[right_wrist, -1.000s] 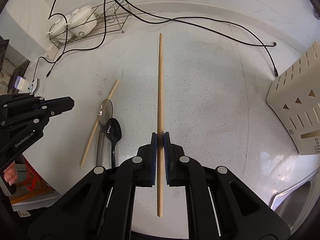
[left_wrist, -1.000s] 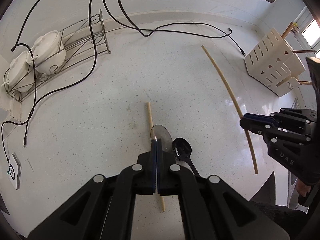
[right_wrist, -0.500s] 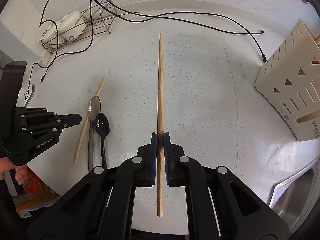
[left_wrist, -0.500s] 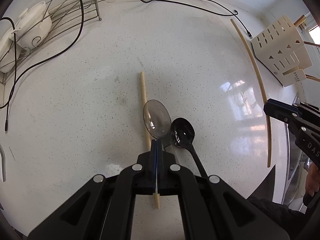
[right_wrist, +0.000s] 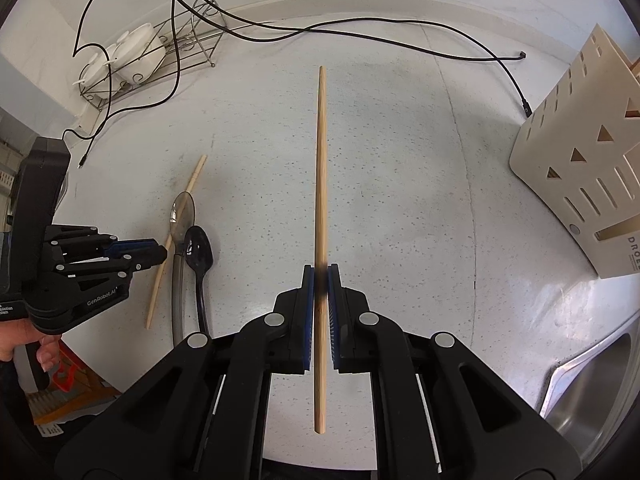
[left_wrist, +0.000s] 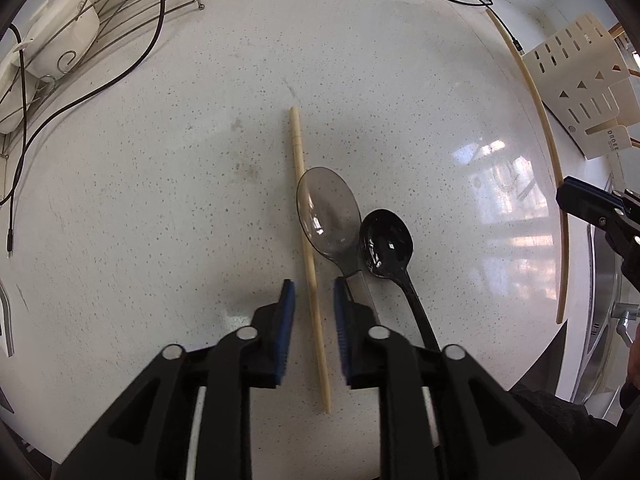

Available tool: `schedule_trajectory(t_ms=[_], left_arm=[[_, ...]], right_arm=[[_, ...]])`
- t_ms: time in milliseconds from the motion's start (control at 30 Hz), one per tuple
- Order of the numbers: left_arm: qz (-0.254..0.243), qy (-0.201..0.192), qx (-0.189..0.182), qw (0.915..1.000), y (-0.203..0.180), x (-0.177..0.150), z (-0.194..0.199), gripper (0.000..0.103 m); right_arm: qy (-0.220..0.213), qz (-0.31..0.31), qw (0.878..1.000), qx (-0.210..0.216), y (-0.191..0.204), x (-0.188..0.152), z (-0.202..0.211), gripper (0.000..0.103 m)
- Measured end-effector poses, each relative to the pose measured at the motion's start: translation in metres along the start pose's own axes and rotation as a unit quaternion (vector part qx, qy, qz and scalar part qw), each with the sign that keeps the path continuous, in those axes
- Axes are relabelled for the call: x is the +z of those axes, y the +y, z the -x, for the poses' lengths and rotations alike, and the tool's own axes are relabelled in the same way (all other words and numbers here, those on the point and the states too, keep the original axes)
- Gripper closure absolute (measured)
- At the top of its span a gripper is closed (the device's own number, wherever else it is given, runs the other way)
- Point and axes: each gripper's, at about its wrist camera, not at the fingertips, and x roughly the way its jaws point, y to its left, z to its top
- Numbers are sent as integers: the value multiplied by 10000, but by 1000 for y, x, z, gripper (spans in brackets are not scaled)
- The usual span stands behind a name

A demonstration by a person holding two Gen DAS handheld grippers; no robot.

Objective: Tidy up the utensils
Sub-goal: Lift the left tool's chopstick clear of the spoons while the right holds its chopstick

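Note:
A pale chopstick [left_wrist: 306, 240] lies on the white speckled counter, with a clear grey spoon [left_wrist: 328, 216] and a black spoon [left_wrist: 386, 242] just right of it. My left gripper [left_wrist: 313, 286] is open, its blue pads on either side of the chopstick, low over the counter. My right gripper [right_wrist: 320, 276] is shut on a second chopstick [right_wrist: 321, 184], held above the counter and pointing forward. That chopstick also shows in the left wrist view [left_wrist: 550, 152]. The lying chopstick [right_wrist: 176, 236] and both spoons show at the left of the right wrist view, beside the left gripper [right_wrist: 160, 254].
A cream utensil holder [right_wrist: 580, 160] with slots stands at the right; it also shows in the left wrist view [left_wrist: 580, 80]. A wire rack with white pots [right_wrist: 136, 60] stands at the back left. Black cables [right_wrist: 360, 36] cross the back. A steel sink [right_wrist: 592, 380] lies at the front right.
My left gripper has come down closer to the counter and opened around the lying chopstick. My right gripper still holds its chopstick and has drifted slightly.

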Motion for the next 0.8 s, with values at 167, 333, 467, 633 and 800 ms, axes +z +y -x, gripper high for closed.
schedule_trajectory(t_ms=[167, 333, 467, 633, 800], left_arm=[[11, 27, 78, 10000, -5, -2, -4, 63], [-38, 109, 309, 9995, -6, 1, -8, 63], [-168, 132, 417, 9989, -9, 0, -12, 63], [-366, 248, 514, 9977, -19, 0, -13, 99], [-564, 280, 569, 9964, -30, 2, -14, 99]], right_arm=[[10, -14, 10000, 21, -1, 0, -1, 97], [7, -30, 10000, 32, -2, 0, 0, 97], [5, -44, 10000, 31, -4, 0, 0, 97], [9, -45, 10000, 34, -4, 0, 0, 97], [21, -42, 10000, 33, -3, 0, -1, 97]])
